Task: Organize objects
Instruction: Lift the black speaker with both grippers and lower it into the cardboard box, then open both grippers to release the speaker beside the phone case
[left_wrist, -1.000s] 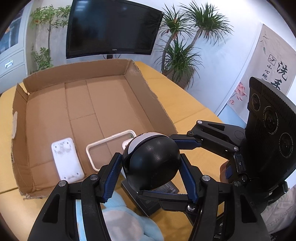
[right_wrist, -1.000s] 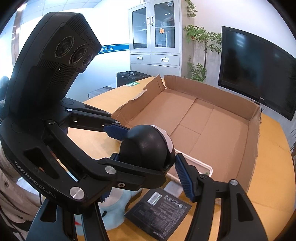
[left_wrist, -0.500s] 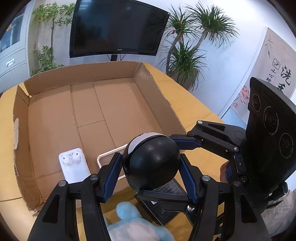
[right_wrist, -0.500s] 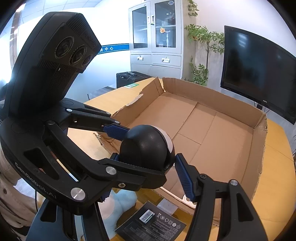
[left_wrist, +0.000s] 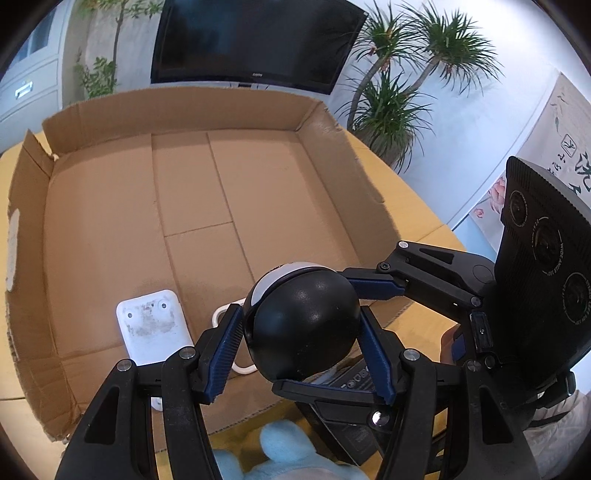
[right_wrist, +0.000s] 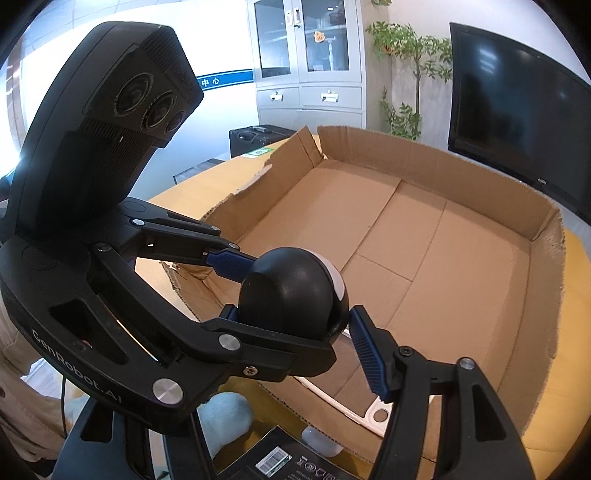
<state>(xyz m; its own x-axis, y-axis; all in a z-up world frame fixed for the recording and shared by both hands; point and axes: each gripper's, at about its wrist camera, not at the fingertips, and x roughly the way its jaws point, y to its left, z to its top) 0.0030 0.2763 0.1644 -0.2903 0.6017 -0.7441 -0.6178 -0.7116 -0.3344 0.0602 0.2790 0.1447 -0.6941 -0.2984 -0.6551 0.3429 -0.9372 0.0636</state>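
While clamped by left tongs and right tongs, glossy black-and-white sphere needs level lowering into brown cardboard box.

— What hangs on the wall past the table?
— A dark television, switched off. A leafy palm stands to its right, and a thin green plant climbs on its left.

— Anything else on that right side?
— A scroll with ink characters and pink flowers.

— And from the other camera?
— A grey cabinet with glass doors, a black case on the floor before it, and a blue sign strip along the white wall.
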